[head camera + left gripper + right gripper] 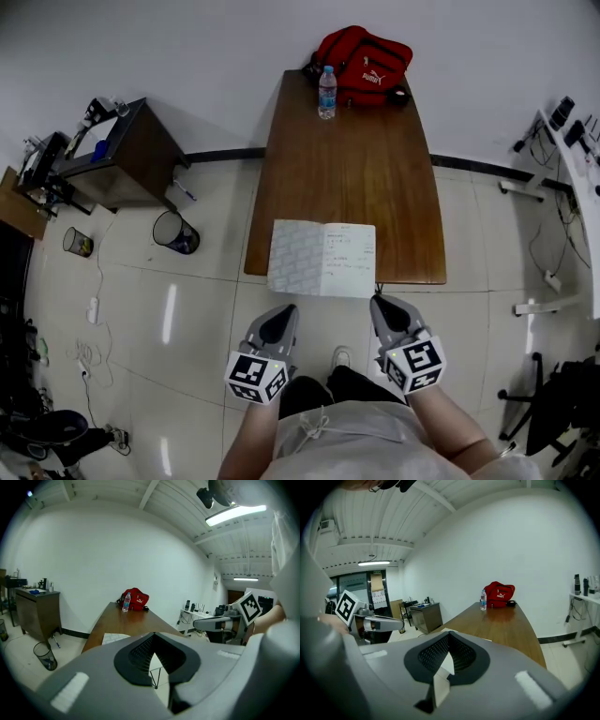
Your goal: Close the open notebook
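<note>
A long wooden table (347,159) carries the open notebook (322,258) flat at its near edge, pages up, while the person's left gripper (280,316) and right gripper (382,306) hover just short of it, both with jaws closed together and holding nothing.

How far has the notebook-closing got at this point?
Nothing done yet: the notebook lies open at the near edge of the table. In hand: the left tool and right tool, both shut and empty, hover just short of it. Left: fold one half over the other.
</note>
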`<state>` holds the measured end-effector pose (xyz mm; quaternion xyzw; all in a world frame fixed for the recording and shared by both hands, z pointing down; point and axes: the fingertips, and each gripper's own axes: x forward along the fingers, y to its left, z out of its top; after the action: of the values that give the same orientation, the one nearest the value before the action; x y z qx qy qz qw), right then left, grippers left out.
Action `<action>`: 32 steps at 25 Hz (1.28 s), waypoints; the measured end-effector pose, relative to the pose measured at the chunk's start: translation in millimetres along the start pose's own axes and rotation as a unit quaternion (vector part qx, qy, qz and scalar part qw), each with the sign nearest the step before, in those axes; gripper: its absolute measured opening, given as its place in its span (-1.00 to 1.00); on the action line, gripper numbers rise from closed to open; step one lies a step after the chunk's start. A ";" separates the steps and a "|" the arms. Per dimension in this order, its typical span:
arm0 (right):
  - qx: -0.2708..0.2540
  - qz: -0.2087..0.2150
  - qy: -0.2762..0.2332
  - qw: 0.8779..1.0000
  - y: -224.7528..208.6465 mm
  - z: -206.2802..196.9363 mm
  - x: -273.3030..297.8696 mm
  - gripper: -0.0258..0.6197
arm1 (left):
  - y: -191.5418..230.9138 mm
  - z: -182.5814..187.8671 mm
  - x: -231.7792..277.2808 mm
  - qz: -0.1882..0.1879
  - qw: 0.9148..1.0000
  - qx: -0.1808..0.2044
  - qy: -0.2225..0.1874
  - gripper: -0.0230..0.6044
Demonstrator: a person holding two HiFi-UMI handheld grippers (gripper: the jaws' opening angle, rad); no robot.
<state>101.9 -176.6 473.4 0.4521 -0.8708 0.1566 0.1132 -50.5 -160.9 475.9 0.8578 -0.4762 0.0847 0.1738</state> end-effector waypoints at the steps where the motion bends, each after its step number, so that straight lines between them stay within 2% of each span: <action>1: 0.003 0.003 0.004 1.000 -3.9 -1.1 5.1 -0.90 | 0.7 -2.3 4.4 0.001 1.000 -0.002 0.005 -0.91; 7: 0.009 0.020 0.027 0.999 -12.1 -10.8 31.2 -0.90 | 16.7 -19.0 21.0 0.014 0.999 -0.020 0.027 -0.91; 14: 0.012 0.028 0.059 0.998 -7.8 -29.5 55.6 -0.90 | 44.2 -44.1 34.7 0.015 0.997 -0.062 0.042 -0.91; 17: 0.010 0.039 0.077 0.996 1.5 -36.7 68.5 -0.90 | 66.7 -52.3 35.3 0.026 0.996 -0.071 0.045 -0.91; 21: 0.002 0.051 0.100 0.994 16.5 -43.8 92.7 -0.90 | 111.7 -68.1 29.8 0.061 0.993 -0.088 0.057 -0.91; 22: 0.001 0.053 0.104 0.993 19.9 -45.6 98.9 -0.90 | 121.1 -73.3 29.4 0.065 0.992 -0.094 0.061 -0.86; 25: -0.002 0.057 0.117 0.991 31.1 -51.8 115.9 -0.90 | 141.1 -92.5 32.6 0.058 0.988 -0.121 0.077 -0.36; 29: -0.004 0.062 0.134 0.989 44.6 -60.0 134.5 -0.90 | 153.7 -119.9 43.3 0.012 0.976 -0.197 0.090 -0.24; 32: -0.005 0.063 0.145 0.987 51.3 -67.0 146.4 -0.90 | 160.6 -135.8 53.6 -0.018 0.968 -0.229 0.101 -0.22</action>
<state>-19.4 -233.7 576.2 0.3680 -0.8729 0.2230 0.2299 -155.1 -229.7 653.1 0.7907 -0.4477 0.0563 0.4138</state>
